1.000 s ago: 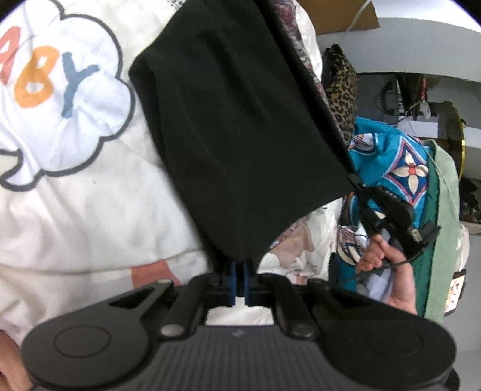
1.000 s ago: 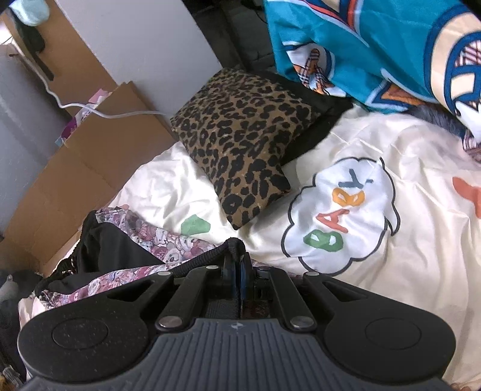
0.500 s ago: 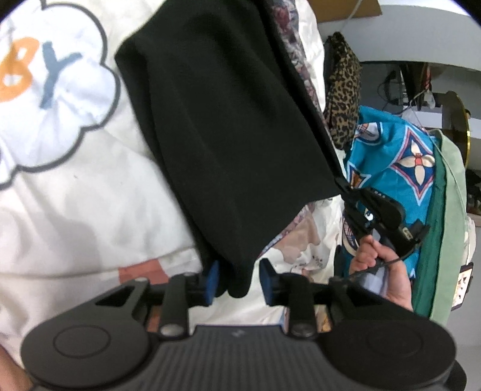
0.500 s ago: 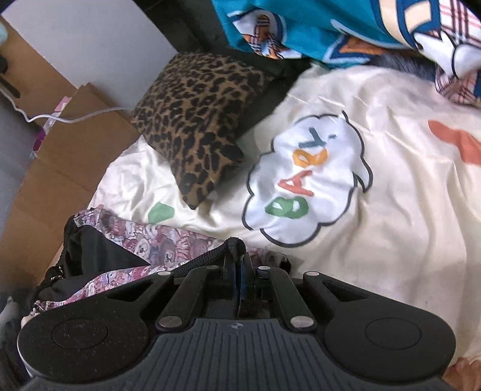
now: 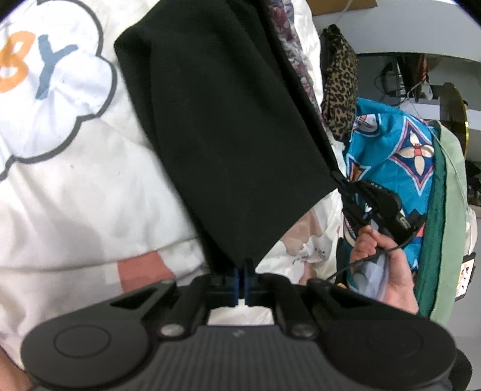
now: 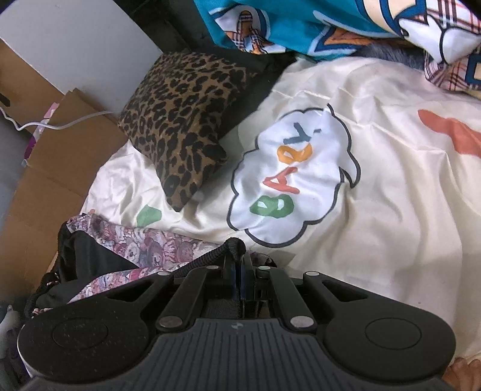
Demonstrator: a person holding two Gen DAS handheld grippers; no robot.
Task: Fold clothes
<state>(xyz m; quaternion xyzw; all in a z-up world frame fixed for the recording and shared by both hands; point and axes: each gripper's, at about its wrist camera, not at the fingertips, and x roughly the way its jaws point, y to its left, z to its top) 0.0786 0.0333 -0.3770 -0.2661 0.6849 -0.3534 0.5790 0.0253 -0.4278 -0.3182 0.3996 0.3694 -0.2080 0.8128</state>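
Over cream bedding (image 5: 75, 186), both grippers' jaws pinch corners of the black garment (image 5: 228, 126), left gripper (image 5: 242, 270) at 6 o'clock, right gripper (image 5: 345, 188) at 3, seemingly mid-fold, needing the edges matched.

A leopard pillow (image 6: 183, 120) lies on a cream cover (image 6: 390, 195) printed with a "BABY" cloud (image 6: 288, 180). A teal blanket (image 6: 300, 24) is bunched nearby; cardboard (image 6: 45, 168) stands beside the bed

One garment (image 5: 228, 126), two hand-held grippers (image 5: 242, 270)
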